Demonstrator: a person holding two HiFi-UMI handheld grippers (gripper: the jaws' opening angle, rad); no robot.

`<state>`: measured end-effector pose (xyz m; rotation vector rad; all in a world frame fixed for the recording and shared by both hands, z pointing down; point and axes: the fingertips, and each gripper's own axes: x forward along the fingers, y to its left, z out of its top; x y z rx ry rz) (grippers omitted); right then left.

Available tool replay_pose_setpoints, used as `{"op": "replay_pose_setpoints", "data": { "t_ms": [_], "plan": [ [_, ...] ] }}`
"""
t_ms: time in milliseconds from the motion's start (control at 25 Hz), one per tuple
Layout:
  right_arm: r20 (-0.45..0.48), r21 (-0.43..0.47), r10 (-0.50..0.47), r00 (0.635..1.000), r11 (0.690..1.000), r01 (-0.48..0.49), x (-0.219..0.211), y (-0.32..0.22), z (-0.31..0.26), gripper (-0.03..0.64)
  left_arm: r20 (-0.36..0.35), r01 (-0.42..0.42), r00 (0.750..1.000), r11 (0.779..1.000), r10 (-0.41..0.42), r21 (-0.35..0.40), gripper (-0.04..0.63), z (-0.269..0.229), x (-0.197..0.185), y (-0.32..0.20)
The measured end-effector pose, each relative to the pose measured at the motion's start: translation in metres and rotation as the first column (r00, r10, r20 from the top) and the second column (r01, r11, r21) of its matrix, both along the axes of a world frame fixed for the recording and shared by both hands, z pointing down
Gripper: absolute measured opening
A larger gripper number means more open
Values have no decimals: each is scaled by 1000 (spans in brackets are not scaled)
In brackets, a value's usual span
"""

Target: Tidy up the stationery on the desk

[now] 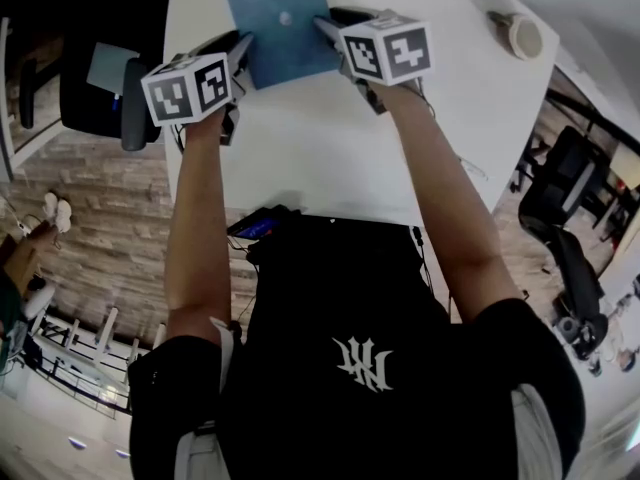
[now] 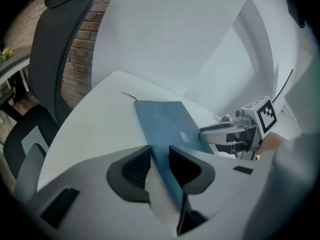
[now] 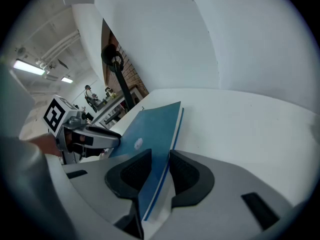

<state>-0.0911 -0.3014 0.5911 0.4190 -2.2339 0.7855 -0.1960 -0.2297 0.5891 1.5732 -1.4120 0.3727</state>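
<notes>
A blue notebook [image 1: 280, 23] lies at the far side of the white desk [image 1: 300, 158]. My left gripper [image 1: 243, 43] is at its left edge and my right gripper [image 1: 325, 26] at its right edge. In the left gripper view the notebook [image 2: 165, 121] runs between the dark pads of the left gripper [image 2: 159, 156], which touch it on both sides, with a white page showing below; the right gripper [image 2: 215, 130] is across from it. In the right gripper view the notebook [image 3: 155, 126] stands tilted between the pads of the right gripper [image 3: 160, 161].
A round off-white object [image 1: 517, 34] sits at the desk's far right. A black office chair [image 1: 100, 78] stands left of the desk, also in the left gripper view as the chair [image 2: 55, 59]. More dark chairs [image 1: 565, 198] stand to the right.
</notes>
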Motion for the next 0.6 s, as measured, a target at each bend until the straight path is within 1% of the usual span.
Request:
{"op": "replay_pose_setpoints", "data": {
  "t_ms": [120,280,600],
  "plan": [
    [-1,4,4,1000,1000,-4,0,0,0,127,-8,10,1000,1000,-10,-1,111,0,-1,-1],
    [0,-14,23,1000,1000,-23,2,1,0,121,-8,14,1000,1000,-14,-4,104,0,1,-1],
    [-17,-13,42,999,999,-43,15,8,1,117,6,-19,1000,1000,19,-15,104,1,13,4]
  ]
}}
